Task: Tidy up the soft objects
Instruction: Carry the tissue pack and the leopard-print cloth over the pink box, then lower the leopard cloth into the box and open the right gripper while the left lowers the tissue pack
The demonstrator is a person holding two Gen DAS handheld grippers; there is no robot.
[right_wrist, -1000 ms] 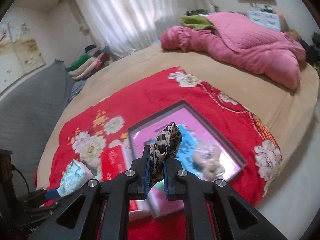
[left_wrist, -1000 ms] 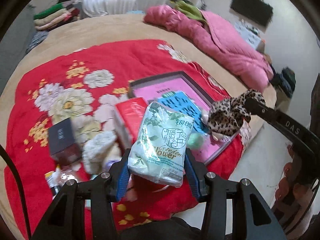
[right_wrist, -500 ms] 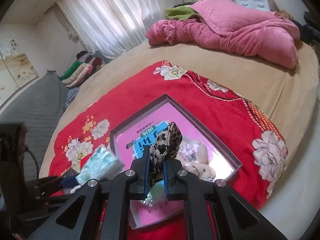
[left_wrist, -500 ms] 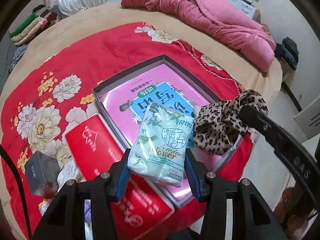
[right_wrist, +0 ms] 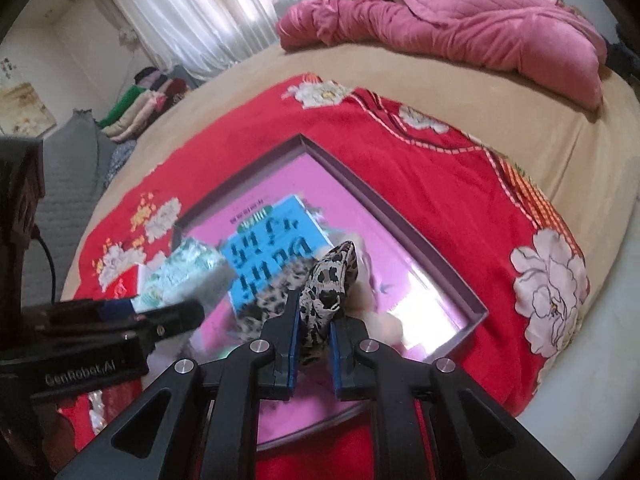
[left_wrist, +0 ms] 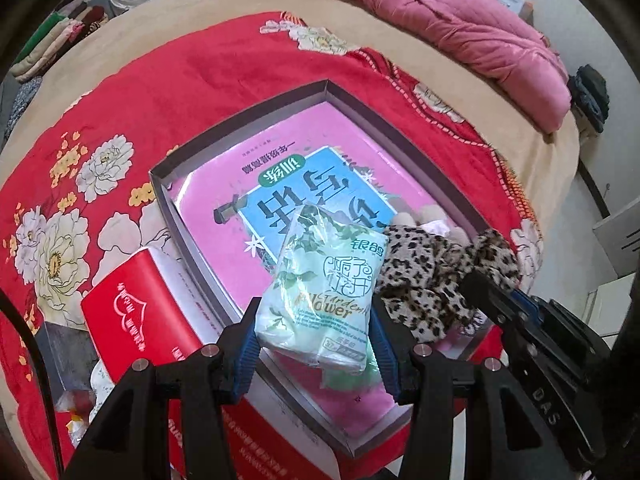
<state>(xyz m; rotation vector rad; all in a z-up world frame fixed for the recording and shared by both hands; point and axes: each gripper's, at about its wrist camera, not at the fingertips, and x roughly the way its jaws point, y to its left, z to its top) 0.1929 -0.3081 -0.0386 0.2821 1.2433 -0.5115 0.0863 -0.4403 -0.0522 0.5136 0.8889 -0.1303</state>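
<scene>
A: Right, left gripper (left_wrist: 316,332) first. What sits between its blue pads?

B: Pale green tissue pack (left_wrist: 326,292), clamped on both long sides, top end tilted away from the camera. It hangs over the near part of the shallow grey box (left_wrist: 240,118), above the pink-and-blue book (left_wrist: 280,184) lying inside.

A: And the right gripper (right_wrist: 314,316)?

B: Leopard-print cloth (right_wrist: 330,280) stands up between its pads. Jaws are opening slightly; a narrow gap shows on the right pad's side, and the cloth leans on the left pad. Cannot say it is free. Most of the fabric bunches ahead of the fingertips.

A: Where is that cloth relative to the box?

B: Over the box's near right part. From the left wrist view it bulges just right of the tissue pack, touching or almost touching it.

A: Surroundings?

B: Box rests on a red floral blanket (left_wrist: 200,68) spread on a tan bed (right_wrist: 560,136). Red carton (left_wrist: 136,312) lies just beside the box's left wall. Pink quilt (right_wrist: 460,28) heaped at the far side, well apart.
</scene>
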